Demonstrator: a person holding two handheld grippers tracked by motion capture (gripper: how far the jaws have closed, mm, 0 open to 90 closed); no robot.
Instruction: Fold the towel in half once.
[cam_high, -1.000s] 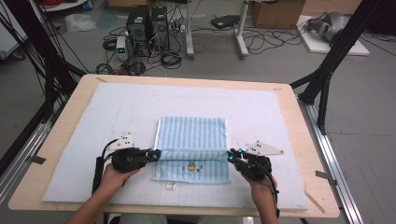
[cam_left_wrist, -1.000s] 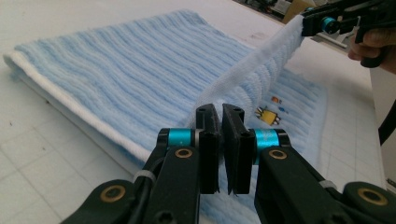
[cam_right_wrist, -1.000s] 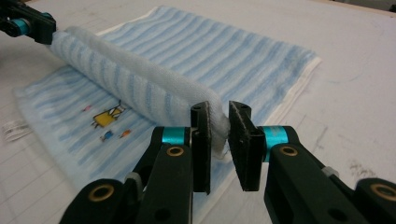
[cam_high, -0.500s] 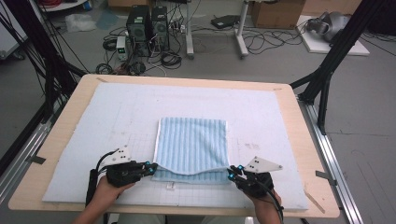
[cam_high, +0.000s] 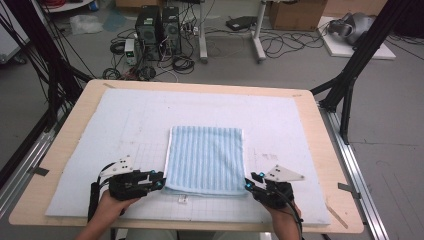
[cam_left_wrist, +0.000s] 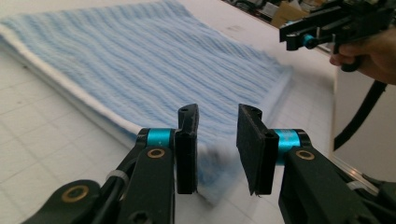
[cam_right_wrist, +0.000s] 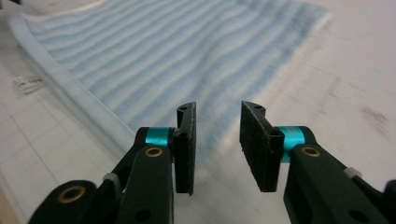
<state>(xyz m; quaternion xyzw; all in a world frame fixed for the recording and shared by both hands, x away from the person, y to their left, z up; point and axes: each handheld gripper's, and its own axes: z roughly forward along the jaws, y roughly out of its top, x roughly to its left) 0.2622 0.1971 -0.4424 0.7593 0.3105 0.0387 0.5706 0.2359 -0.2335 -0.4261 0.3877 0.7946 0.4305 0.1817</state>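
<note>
A light-blue striped towel (cam_high: 206, 157) lies folded flat in the middle of the padded table. My left gripper (cam_high: 161, 181) sits at its near left corner and my right gripper (cam_high: 248, 184) at its near right corner. In the left gripper view the jaws (cam_left_wrist: 217, 112) have just been opening; the towel's corner (cam_left_wrist: 140, 60) lies blurred between them, and the pads do not press on it. In the right gripper view the jaws (cam_right_wrist: 218, 108) have also just been opening, with the towel's edge (cam_right_wrist: 163, 51) between and beyond them, untouched.
A pale blue gridded pad (cam_high: 125, 115) covers the wooden table (cam_high: 330, 150). A small white label (cam_high: 183, 199) pokes out under the towel's near edge. Computers, cables and black frame legs stand on the floor beyond the far edge.
Both grippers drew the towel's upper layer toward the near edge, and it now lies flat over the lower one. Both pairs of jaws have opened and let go of the corners.
</note>
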